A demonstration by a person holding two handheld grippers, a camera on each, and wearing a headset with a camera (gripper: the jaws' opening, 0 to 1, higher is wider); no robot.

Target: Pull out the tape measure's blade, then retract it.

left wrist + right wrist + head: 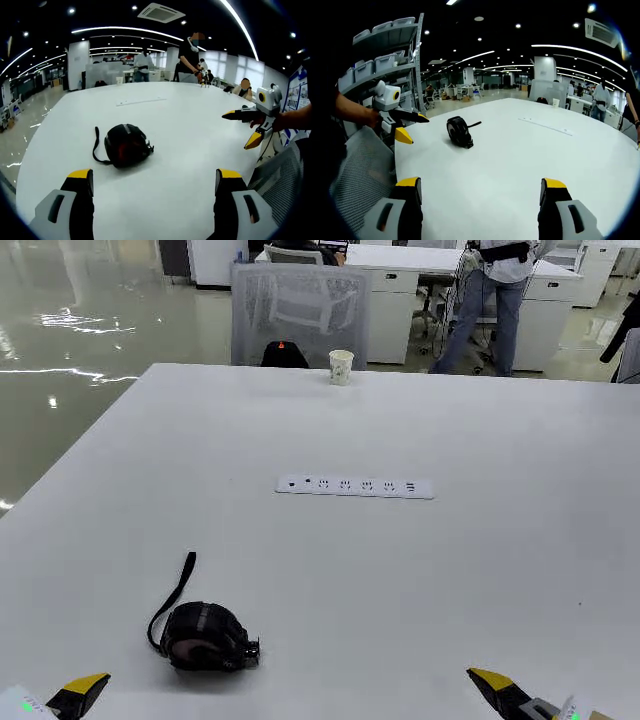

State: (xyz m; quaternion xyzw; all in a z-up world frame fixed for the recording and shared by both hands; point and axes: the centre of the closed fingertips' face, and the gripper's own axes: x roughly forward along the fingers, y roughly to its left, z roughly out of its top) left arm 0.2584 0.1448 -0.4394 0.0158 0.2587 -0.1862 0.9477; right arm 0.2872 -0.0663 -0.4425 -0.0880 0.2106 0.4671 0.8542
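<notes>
A black tape measure with a black wrist strap lies on the white table, its blade fully inside. It sits ahead of my left gripper, which is open with nothing between its yellow-tipped jaws; the tape measure is a short way beyond them. My right gripper is open too, and the tape measure lies farther off to its left. In the head view the left gripper's tip and the right gripper's tip flank the table's near edge.
A white power strip lies mid-table. A paper cup stands at the far edge before a grey mesh chair. A person stands by desks at the back. Shelving with bins stands to one side.
</notes>
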